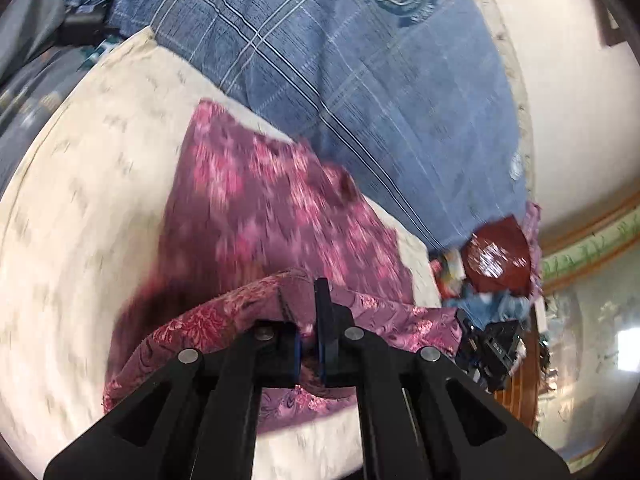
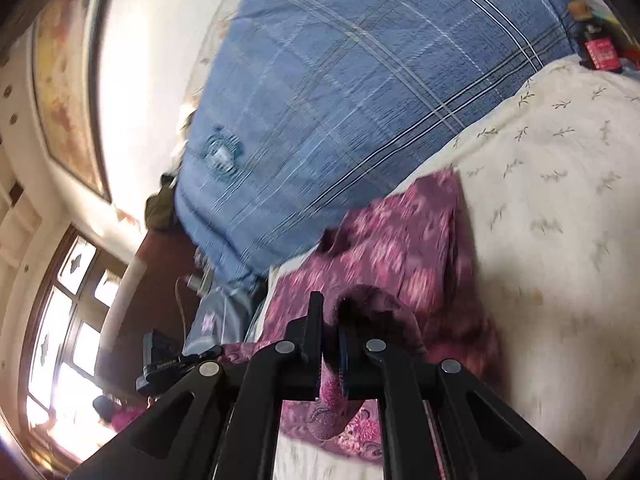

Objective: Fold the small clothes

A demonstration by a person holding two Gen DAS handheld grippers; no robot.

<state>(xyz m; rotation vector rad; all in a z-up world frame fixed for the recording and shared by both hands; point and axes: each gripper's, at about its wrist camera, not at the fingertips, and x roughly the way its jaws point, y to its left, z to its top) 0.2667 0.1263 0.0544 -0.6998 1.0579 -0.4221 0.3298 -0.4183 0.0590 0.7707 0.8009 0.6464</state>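
A small purple garment with a pink floral pattern [image 1: 260,208] lies on a cream bed sheet [image 1: 80,200]. My left gripper [image 1: 308,316] is shut on a raised edge of the garment, which drapes over its fingers. In the right wrist view the same garment [image 2: 400,240] lies on the sheet [image 2: 560,200]. My right gripper [image 2: 330,320] is shut on another bunched edge of it, lifted above the sheet. Both views are motion-blurred.
A blue plaid quilt [image 1: 360,80] lies beyond the garment, also in the right wrist view [image 2: 340,100]. A pile of clothes [image 1: 492,264] sits at the bed's edge. The other gripper shows at each view's side [image 1: 496,344] [image 2: 168,360]. A window [image 2: 60,320] is at left.
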